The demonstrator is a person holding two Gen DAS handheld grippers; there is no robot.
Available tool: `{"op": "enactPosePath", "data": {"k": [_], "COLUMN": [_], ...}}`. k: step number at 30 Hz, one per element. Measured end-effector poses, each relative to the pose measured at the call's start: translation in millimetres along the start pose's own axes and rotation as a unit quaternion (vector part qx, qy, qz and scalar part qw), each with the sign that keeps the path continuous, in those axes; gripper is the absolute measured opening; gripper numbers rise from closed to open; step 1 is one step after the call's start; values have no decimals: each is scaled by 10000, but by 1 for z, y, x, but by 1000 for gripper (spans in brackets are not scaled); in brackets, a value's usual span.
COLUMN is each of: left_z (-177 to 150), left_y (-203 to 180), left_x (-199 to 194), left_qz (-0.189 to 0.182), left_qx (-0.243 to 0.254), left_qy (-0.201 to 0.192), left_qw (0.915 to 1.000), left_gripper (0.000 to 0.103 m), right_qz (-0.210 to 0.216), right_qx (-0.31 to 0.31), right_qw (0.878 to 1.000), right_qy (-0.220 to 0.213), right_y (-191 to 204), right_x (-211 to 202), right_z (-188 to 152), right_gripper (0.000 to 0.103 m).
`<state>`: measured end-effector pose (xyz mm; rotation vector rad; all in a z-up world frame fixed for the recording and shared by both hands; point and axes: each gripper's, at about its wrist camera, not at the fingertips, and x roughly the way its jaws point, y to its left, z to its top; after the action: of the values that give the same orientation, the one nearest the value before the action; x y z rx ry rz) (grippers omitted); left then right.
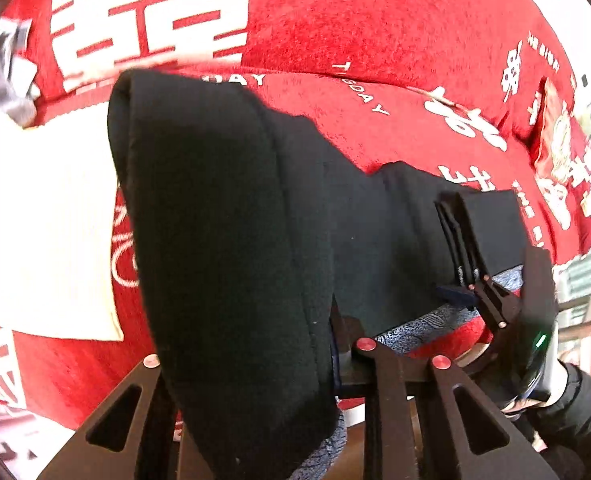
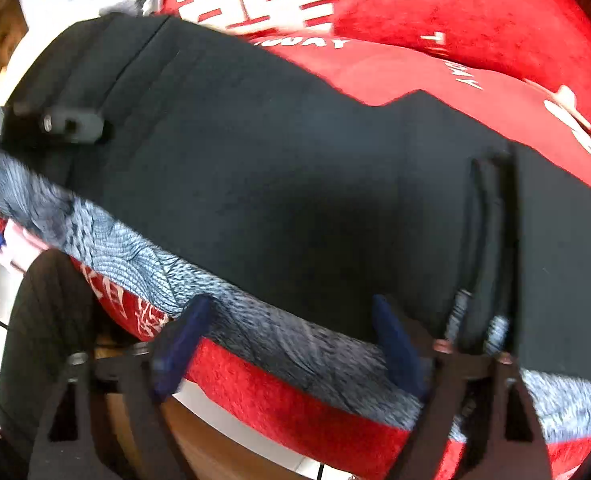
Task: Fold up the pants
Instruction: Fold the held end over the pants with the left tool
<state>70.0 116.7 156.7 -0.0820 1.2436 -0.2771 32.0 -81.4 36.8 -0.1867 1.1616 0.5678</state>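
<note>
The pants (image 1: 223, 216) lie across the bedspread (image 1: 375, 24), with a patterned cloth (image 2: 287, 336) under their near edge. Left of the pants a flat sheet (image 1: 43, 216) lies on the bedspread. Right of the pants a pouch (image 1: 555, 136) rests on it.

Black pants (image 1: 231, 220) drape across red bedspread (image 1: 375, 20).

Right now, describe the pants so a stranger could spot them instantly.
Start at the red blanket with big white characters covering the surface. Across it, on a blue-grey patterned cloth, lies a long folded band: the pants. They are the only plain black fabric there, with no print.
</note>
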Motion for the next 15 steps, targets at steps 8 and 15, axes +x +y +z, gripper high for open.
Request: {"op": "enactPosePath", "data": {"k": [8, 15], "left_z": [4, 9], "left_y": [-26, -71], "left_x": [-16, -33], "left_qz": [219, 317], "left_qx": [339, 834], "left_qy": [-73, -219], "left_qw": [9992, 9958], "left_gripper": [24, 24], "right_qz": [-362, -1255], "right_qx": [-572, 254], "right_qw": [9959, 9904], "right_qy": [-608, -518], "right_y": [9, -105], "right_x": [-65, -97], "right_z": [0, -26], "right_gripper": [98, 91]}}
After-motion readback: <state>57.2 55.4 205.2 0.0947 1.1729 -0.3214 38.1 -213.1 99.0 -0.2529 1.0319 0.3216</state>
